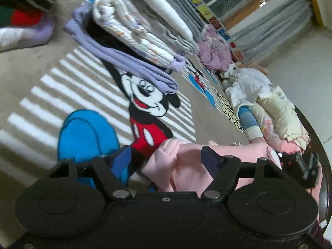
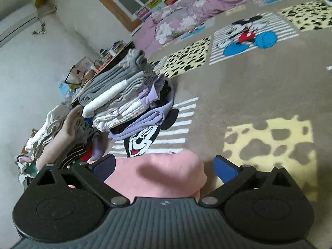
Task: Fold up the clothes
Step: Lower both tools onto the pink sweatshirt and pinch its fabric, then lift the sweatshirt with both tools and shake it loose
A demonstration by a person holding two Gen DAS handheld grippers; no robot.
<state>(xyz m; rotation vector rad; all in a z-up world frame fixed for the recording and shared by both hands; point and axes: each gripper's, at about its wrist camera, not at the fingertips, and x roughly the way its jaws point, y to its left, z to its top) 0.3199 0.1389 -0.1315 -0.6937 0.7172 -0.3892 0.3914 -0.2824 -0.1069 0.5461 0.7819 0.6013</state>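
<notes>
Nearest, pink garment [image 1: 186, 166] bunched on the Mickey-print blanket [image 1: 31, 66]. Left gripper [image 1: 167, 159] spread wide, fingers either side of the pink folds, gripping nothing. Right gripper [image 2: 164, 167] likewise wide open around pink garment [image 2: 161, 174]. Farther back, stack of folded clothes [image 2: 126, 103], lilac at the bottom, grey on top.

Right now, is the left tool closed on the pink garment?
No: in the left wrist view the left tool stands wide open, its blue fingers apart with the pink garment lying loose between them.
</notes>
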